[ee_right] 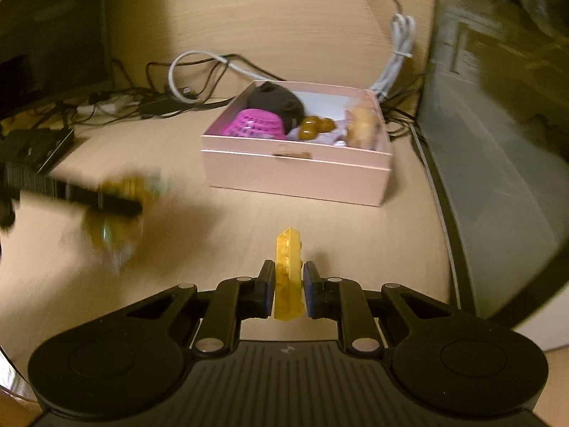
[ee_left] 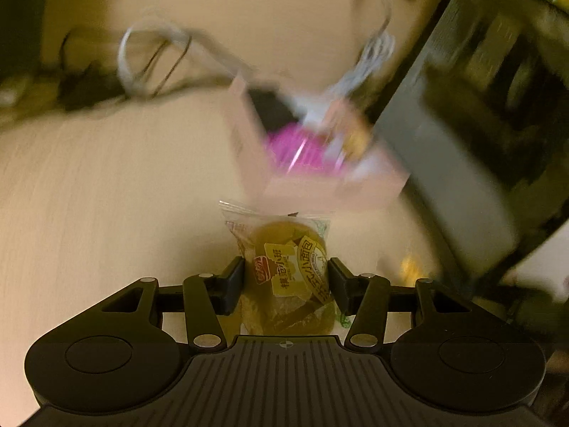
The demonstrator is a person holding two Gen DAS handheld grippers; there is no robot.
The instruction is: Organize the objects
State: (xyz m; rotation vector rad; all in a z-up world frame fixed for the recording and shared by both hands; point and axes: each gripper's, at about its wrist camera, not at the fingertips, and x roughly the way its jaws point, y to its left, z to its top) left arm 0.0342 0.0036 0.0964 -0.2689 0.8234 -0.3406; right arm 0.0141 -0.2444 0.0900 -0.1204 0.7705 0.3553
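My left gripper is shut on a small wrapped bread in a clear packet, held above the wooden desk in front of the pink box. In the right wrist view the left gripper and its packet show as a blur at the left. My right gripper is shut on a narrow yellow amber-like piece, short of the pink box. The open box holds a magenta basket, a black item, brown balls and a bread.
White cables and dark wires lie behind the box against the wall. A large grey monitor-like panel stands at the right. A dark device sits at the left. The wooden desk spreads in front.
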